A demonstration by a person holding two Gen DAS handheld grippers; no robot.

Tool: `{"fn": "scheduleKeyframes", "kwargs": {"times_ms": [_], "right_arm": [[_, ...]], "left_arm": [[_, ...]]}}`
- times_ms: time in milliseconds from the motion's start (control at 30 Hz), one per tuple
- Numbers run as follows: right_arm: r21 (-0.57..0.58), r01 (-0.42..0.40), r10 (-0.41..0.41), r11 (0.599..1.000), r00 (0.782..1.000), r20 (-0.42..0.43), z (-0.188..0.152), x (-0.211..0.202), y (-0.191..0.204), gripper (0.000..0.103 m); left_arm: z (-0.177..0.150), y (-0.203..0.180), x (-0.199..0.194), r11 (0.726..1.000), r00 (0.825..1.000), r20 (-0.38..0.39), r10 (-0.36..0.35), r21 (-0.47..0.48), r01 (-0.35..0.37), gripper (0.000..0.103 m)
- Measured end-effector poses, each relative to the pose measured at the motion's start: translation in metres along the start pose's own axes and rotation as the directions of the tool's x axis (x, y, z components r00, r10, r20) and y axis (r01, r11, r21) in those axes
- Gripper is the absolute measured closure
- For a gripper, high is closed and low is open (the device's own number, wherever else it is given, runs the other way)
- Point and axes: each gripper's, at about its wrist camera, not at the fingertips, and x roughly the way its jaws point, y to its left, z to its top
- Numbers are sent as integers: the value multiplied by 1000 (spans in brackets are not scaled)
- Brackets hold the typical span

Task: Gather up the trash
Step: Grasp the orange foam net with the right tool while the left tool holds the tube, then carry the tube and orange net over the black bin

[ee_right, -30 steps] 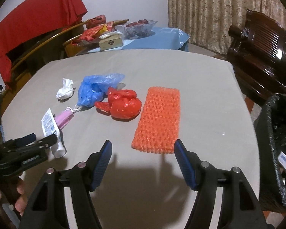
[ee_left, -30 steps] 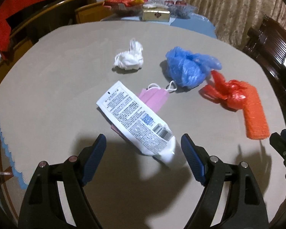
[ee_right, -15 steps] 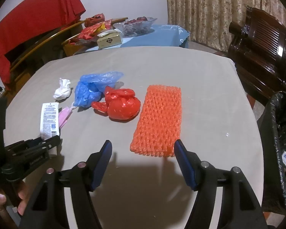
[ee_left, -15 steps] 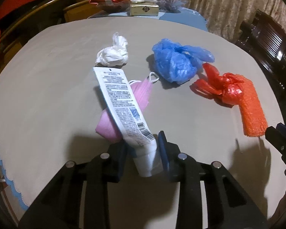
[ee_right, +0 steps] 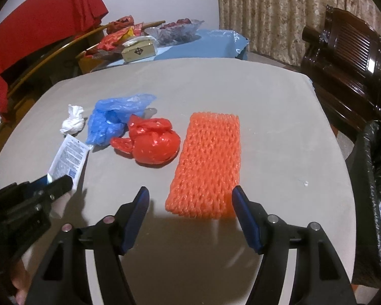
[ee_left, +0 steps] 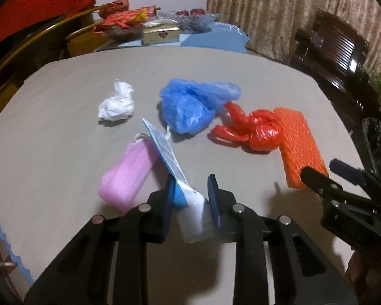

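**On the grey table: trash inventory, tube in the left tongs**

On the grey cloth-covered table point(ee_right: 216, 81) I count these items.

1. White squeezable tube with printed label point(ee_left: 165, 152): its capped end sits between the blue pads of my left gripper point(ee_left: 190, 198), whose jaws have just been closing and now clamp it. The flat crimped end tilts up and away over the table. From the right wrist view the same tube point(ee_right: 68, 157) sticks out of the left gripper at the table's left edge.
2. Pink folded face mask point(ee_left: 129, 172): lying flat just left of the tube, ear loop at its far end.
3. White crumpled tissue wad point(ee_left: 116, 104): further back, apart from the mask.
4. Blue crumpled plastic bag point(ee_left: 190, 106): centre, touching the knotted red plastic bag point(ee_left: 256, 132) beside it.
5. Orange foam mesh sleeve point(ee_right: 208, 162): flat, just right of the red bag.

My right gripper point(ee_right: 190, 206) hangs with jaws spread wide and nothing between them, the near end of the orange sleeve just ahead of the pads.

A black bin liner point(ee_right: 376, 167) stands off the table's right side.
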Motion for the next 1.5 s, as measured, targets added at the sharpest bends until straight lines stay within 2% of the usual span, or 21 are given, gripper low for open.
{"fn": "scheduleKeyframes", "kwargs": {"times_ms": [100,167,200,233,267,467,500,567,667,700,767,1033,1500], "right_arm": [[8,10,-10,1000,1000,-11,1,10,-1,37],[14,17,-17,1000,1000,-14,1,16,-3,37],[15,21,-21,1000,1000,-14,1,18,-4,37],[16,28,-28,999,1000,-14,2,20,-5,36],[15,30,-30,999,999,-15,2,22,-5,36],[16,49,-49,999,998,-41,3,33,-11,37],[16,52,-51,999,998,-46,3,35,-12,40],[-3,70,-70,998,997,-38,2,35,-11,45],[-6,55,-56,998,998,-43,4,34,-13,73],[-6,46,-46,999,998,-49,6,33,-14,87],[-1,35,-35,999,998,-52,7,31,-16,91],[-28,29,-29,999,1000,2,8,0,-13,93],[-11,39,-38,999,997,74,9,-73,-35,93]], "left_arm": [[-5,-3,16,1000,999,-50,-22,19,23,78],[-6,-2,21,1000,998,-55,-14,20,15,76],[-6,0,22,1000,998,-55,-9,15,10,71],[-6,1,23,1000,998,-57,-3,9,4,61],[-5,4,26,1000,998,-58,3,-2,-3,59],[-5,7,31,1000,997,-71,10,-8,-11,61],[-5,6,32,1000,997,-73,10,-5,-10,71],[-4,3,32,1000,997,-71,10,8,-9,73],[-6,0,29,1000,998,-60,8,17,-7,73],[-5,-1,26,1000,999,-51,9,20,-8,74],[-3,-2,17,1000,1000,-23,10,23,-10,74],[0,-13,-9,999,1000,20,-9,31,8,74],[-5,-39,-64,999,998,62,-7,45,4,74]]}}
